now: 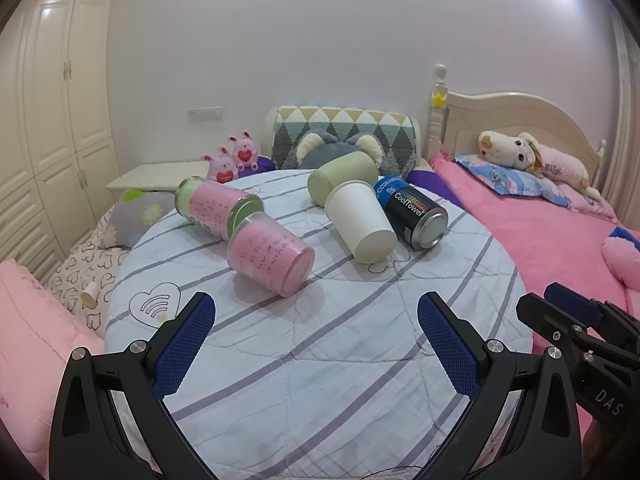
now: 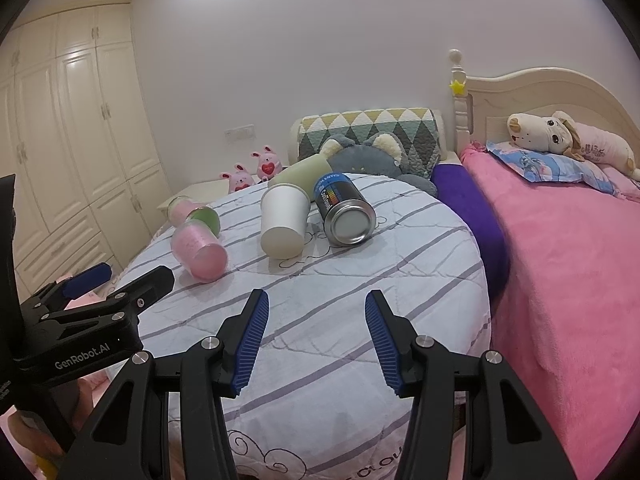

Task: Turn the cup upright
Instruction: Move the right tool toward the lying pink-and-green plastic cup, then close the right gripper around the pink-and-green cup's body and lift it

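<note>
So both grippers are hanging over the near edge of the round striped table (image 1: 320, 360), holding nothing. The left gripper (image 1: 316, 320) is sitting wide open, and the right gripper (image 2: 316, 320) is gaping open too. The white cup (image 2: 283, 222) is lying on its side mid-table, base pointing toward the cameras, well apart from either tool. A green cup (image 1: 340, 176) is lying right behind it, and a dark can (image 2: 344, 212) is lying just beside it. Two pink jars (image 1: 270, 258) are lying off to the left.
</note>
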A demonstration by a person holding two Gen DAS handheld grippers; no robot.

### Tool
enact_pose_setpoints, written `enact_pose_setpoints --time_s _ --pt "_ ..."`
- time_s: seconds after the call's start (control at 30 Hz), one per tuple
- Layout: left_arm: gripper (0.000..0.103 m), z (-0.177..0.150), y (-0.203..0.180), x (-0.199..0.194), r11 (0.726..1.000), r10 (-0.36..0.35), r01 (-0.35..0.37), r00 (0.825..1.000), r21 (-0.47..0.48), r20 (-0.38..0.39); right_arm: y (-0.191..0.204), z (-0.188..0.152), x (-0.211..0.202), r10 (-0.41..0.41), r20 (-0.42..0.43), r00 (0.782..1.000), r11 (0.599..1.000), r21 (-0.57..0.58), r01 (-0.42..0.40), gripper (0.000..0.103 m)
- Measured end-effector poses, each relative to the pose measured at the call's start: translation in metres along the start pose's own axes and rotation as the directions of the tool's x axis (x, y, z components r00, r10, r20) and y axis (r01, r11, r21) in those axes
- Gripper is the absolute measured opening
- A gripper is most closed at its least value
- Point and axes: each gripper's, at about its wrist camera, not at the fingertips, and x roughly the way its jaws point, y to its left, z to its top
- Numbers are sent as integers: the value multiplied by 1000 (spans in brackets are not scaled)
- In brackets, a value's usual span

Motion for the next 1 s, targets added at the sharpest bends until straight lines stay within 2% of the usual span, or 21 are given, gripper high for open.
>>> enact_pose_setpoints --time_s 0.27,0.47,0.87,1.0 --pt "102 2 1 9 1000 -1 1 1000 7 -25 -1 1 2 0 -9 1000 1000 -3 0 52" --pt "102 8 10 20 1000 0 -1 999 -5 -44 5 12 19 4 -35 999 1000 -16 -4 52" --pt "102 23 53 63 998 32 -37 994 -49 -100 30 41 78 55 -125 991 997 -50 -62 52" --pt "102 33 73 78 995 31 -45 990 -92 -140 42 54 101 96 -169 981 991 -72 -109 52"
